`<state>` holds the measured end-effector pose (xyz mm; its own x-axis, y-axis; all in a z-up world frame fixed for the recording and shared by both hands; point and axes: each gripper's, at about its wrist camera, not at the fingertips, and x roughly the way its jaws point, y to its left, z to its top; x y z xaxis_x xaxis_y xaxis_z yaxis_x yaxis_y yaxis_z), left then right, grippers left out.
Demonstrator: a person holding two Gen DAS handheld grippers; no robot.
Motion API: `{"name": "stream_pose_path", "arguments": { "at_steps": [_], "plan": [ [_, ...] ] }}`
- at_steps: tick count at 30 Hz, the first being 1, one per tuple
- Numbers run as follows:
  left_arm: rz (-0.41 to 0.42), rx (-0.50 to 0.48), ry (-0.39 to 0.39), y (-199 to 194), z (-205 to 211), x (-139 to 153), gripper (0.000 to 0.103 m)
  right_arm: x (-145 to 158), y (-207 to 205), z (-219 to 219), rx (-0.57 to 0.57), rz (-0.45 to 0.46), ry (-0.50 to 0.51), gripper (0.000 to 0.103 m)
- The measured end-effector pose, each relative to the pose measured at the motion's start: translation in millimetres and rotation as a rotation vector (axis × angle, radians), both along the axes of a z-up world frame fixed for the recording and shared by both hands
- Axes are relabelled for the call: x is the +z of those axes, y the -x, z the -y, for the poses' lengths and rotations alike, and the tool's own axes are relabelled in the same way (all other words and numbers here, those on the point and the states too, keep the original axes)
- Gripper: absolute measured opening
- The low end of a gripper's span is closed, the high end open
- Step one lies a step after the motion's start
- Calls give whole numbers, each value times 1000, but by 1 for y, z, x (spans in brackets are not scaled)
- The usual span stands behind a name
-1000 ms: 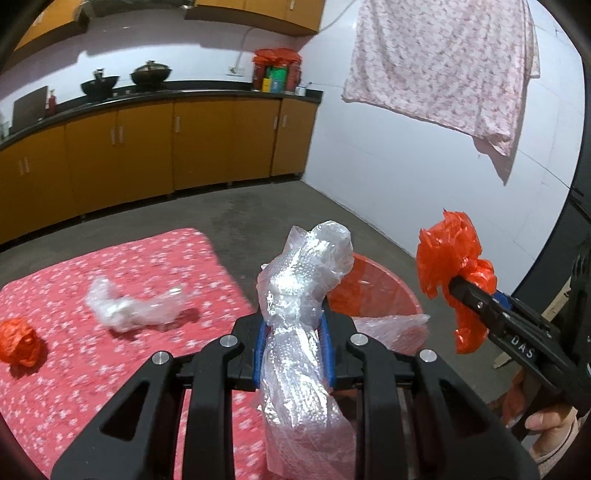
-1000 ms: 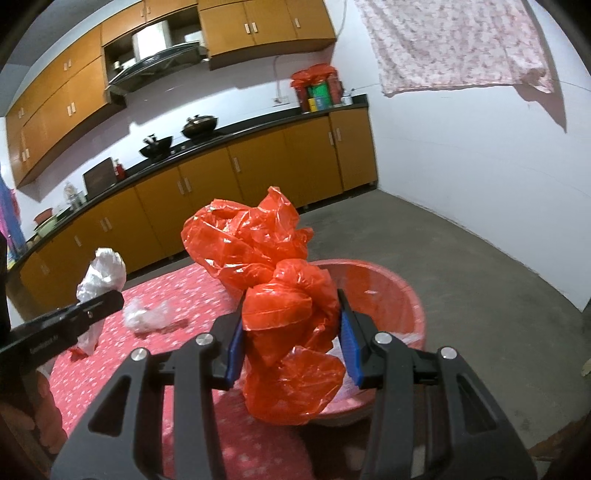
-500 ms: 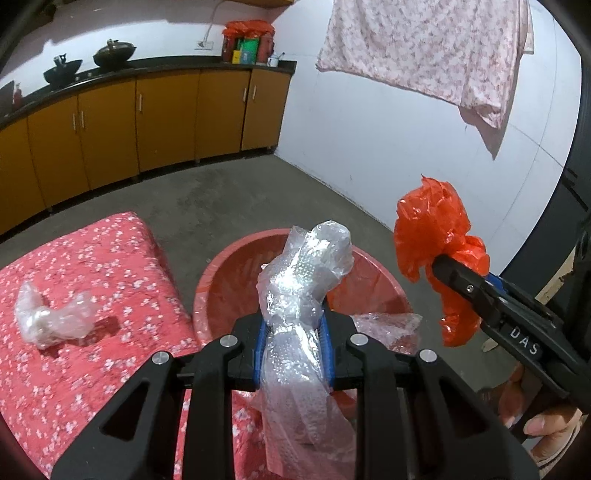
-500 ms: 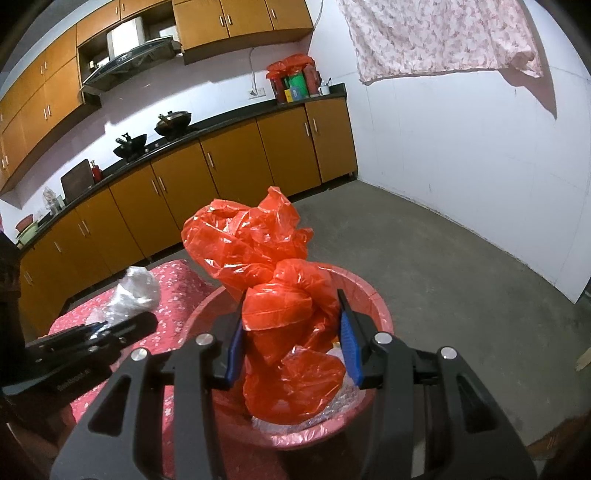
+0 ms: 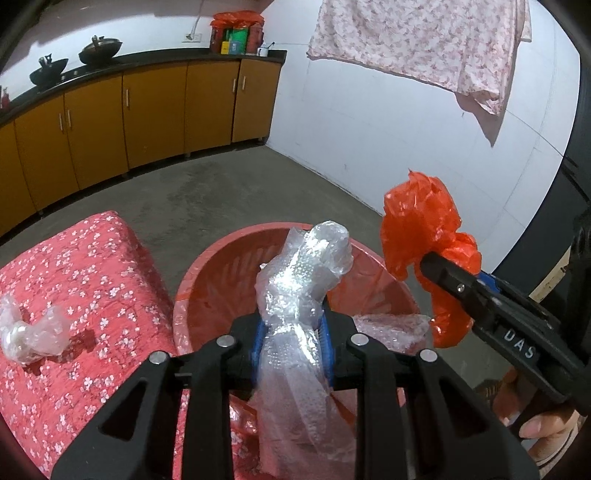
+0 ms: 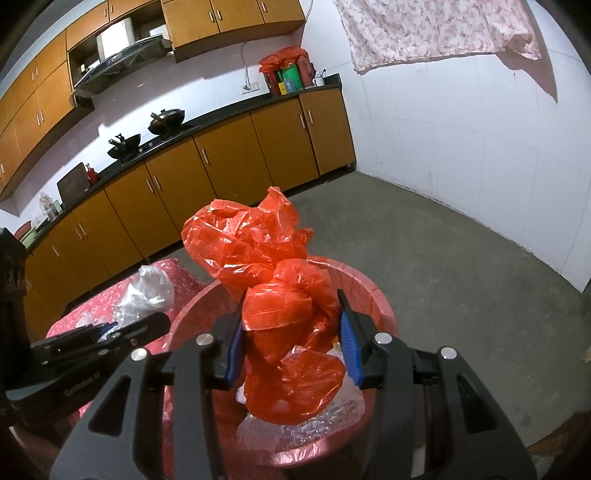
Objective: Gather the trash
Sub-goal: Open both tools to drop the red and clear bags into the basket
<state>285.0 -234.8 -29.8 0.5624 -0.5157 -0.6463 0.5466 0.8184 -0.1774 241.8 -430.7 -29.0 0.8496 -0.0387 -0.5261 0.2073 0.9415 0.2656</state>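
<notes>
Left wrist view: left tongs (image 5: 291, 341) clamp bubble wrap (image 5: 301, 295) upright — right tongs (image 6: 291, 347) clamp red bag (image 6: 273, 295) upright.

1. Orange-brown base cabinets (image 6: 236, 166) ran along the far wall under a dark countertop (image 6: 221, 117).
2. Matching wall cabinets (image 6: 229, 16) hung above, with a range hood (image 6: 122, 72) beneath them.
3. Two dark woks (image 5: 77, 61) sat on the counter, one with a lid.
4. At the counter's end stood a cluster of red and green containers (image 6: 286, 75), with a white mug (image 6: 318, 80) just beside them.
5. A pink floral cloth (image 5: 417, 44) hung across the white tiled wall (image 6: 461, 140).
6. The floor (image 6: 424, 251) was bare grey concrete.
7. A wall socket (image 5: 192, 36) showed above the counter.
</notes>
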Motion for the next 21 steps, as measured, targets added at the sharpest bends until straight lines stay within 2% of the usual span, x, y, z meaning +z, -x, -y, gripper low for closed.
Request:
{"name": "stream_pose_path", "arguments": {
  "at_steps": [2,4,8,11,13,16,17,21],
  "plan": [
    [-9,0,2,-2,0,-1,37,1,-1,4,5,11,-15,45],
    [-13,10,-1,-3,-1,-3,45,2,2,2,4,21,-22,51],
    [-24,32,6,-6,-9,-5,56,4,5,4,-6,31,-19,58],
    [-21,64,4,-5,-19,-6,66,5,12,6,-30,37,-20,69],
    [-16,90,8,-4,-28,-6,75,6,17,6,-59,48,-11,86],
    [7,136,-5,-2,-42,-6,89,10,22,6,-98,69,1,98],
    [18,154,-13,0,-48,-6,93,11,23,6,-106,73,4,98],
    [36,208,-40,4,-67,-7,96,14,23,1,-113,66,29,98]
  ]
}}
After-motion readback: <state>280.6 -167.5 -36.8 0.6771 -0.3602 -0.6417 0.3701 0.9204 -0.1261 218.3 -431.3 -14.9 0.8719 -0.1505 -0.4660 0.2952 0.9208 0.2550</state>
